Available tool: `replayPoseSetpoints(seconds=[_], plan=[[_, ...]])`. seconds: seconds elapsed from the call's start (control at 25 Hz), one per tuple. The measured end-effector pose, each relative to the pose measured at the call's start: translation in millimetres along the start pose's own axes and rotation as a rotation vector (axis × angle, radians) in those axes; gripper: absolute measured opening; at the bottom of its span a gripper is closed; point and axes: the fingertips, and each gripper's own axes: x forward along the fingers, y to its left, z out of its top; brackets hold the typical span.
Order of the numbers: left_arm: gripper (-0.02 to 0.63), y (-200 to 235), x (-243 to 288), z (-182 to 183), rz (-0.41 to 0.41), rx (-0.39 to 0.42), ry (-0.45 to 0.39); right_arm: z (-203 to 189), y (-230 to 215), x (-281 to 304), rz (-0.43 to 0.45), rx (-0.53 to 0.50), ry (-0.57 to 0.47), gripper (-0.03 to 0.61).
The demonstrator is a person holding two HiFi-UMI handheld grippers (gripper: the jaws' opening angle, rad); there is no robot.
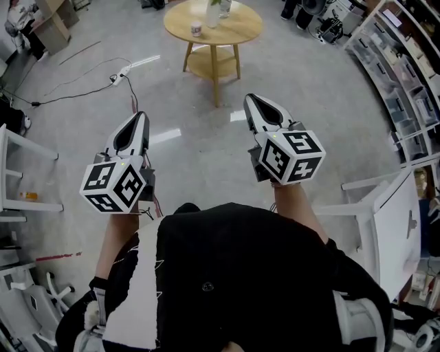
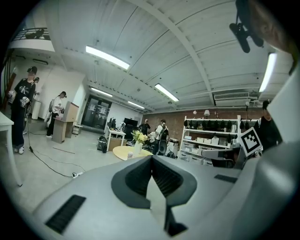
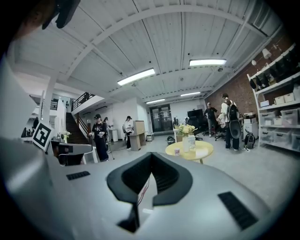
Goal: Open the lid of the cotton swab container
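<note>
Left gripper [image 1: 141, 117] and right gripper [image 1: 249, 100]: jaws pressed together, nothing between them. The container [image 1: 196, 29], likely the swab one, stands on the table [image 1: 242, 34], well ahead of both. Close in first, then spread the jaws: one steadies the body, one takes the lid.

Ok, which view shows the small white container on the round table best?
Head view: the small white container stands unobstructed on the round table, beside the vase. The right gripper view shows it smaller, side-on; the left gripper view, barely a speck.

Black top [image 1: 227, 275] — white left gripper [image 1: 141, 117], right gripper [image 1: 249, 98] — marker cubes [image 1: 113, 185].
</note>
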Motion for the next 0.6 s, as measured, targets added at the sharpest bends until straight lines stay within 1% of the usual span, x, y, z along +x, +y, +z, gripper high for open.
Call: replayPoseSetpoints(seconds=[0.12,0.4,0.6], plan=[[0.010,0,0,-12,0.008,-0.006,0.023,-14,-3,3,0.008,0.017,0.029,0.005],[0.011,26,9,-24,0.051,-0.039,0.035,-39,1,25,0.030,0.032,0.083,0.005],[0.011,39,36,-32,0.032,-0.053,0.073,-46,-8,49,0.019,0.063,0.116,0.005]])
